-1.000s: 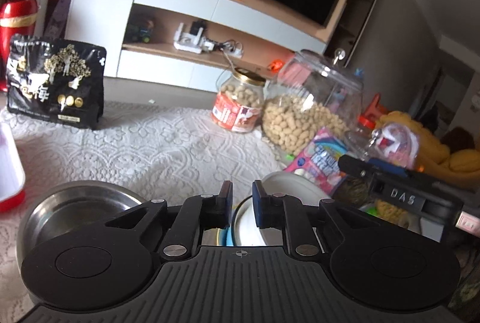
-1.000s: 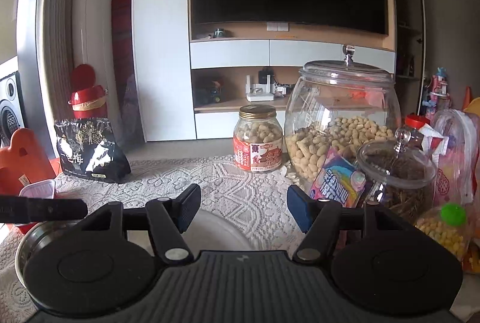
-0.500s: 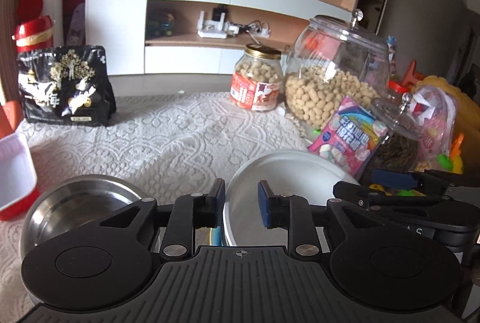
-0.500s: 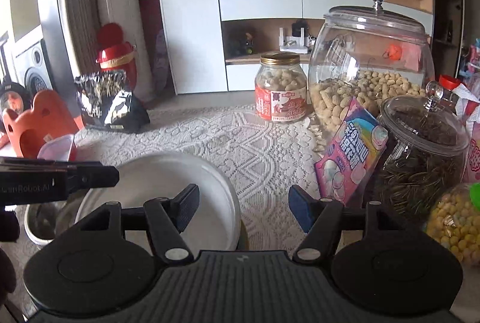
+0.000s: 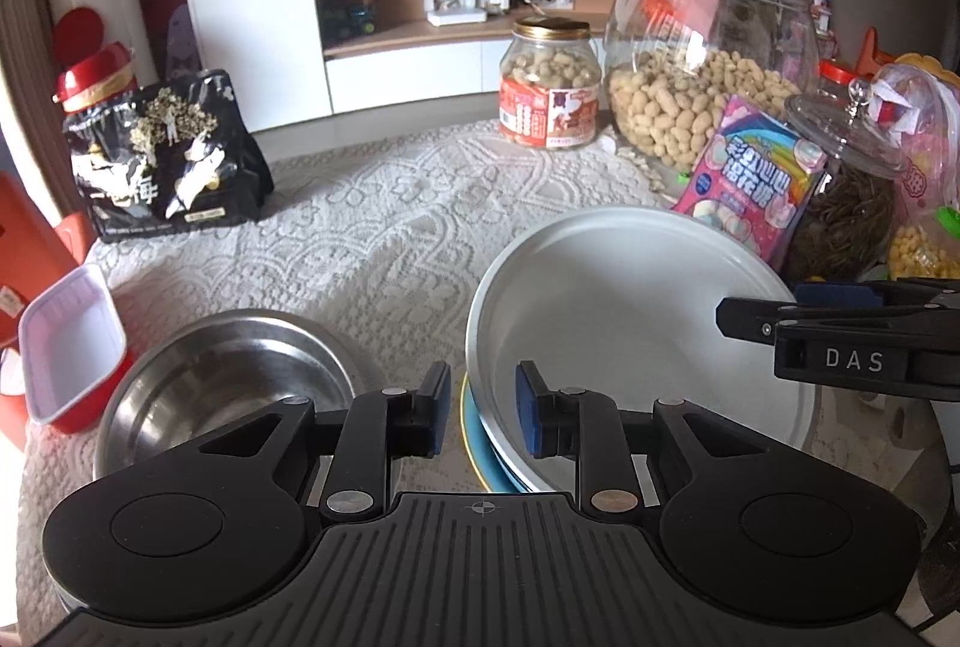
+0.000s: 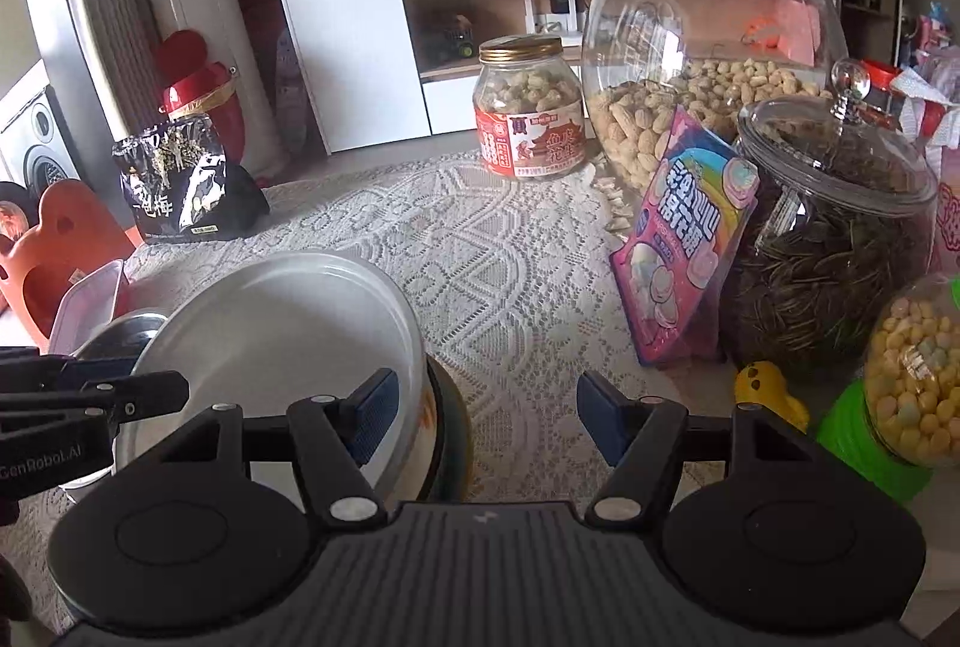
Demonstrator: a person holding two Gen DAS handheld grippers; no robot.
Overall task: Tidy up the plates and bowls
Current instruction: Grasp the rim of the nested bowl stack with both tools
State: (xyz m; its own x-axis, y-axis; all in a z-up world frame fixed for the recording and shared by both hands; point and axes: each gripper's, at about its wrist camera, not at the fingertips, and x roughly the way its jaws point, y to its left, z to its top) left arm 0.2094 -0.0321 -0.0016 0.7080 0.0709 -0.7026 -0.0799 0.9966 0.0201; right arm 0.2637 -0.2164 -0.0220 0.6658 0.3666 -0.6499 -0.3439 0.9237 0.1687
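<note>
A white plate (image 5: 624,323) is tilted up on a stack that includes a blue plate (image 5: 480,458). It also shows in the right wrist view (image 6: 282,329). My left gripper (image 5: 477,407) has its jaws astride the white plate's near rim with a small gap showing. A steel bowl (image 5: 222,383) sits on the lace cloth to the left of the stack. My right gripper (image 6: 486,407) is open wide, its left finger by the plate's right rim, holding nothing. It reaches in over the plate from the right in the left wrist view (image 5: 840,329).
Jars of peanuts (image 5: 708,65), a seed jar (image 6: 834,227), a pink candy bag (image 6: 684,239) and a small peanut jar (image 5: 549,86) crowd the right and back. A black snack bag (image 5: 162,155) and a red box (image 5: 66,347) are at the left.
Both grippers dropped lower and closer to the stack. The left jaws widened a little around the white plate's rim, and the plate now stands tilted up on the stack.
</note>
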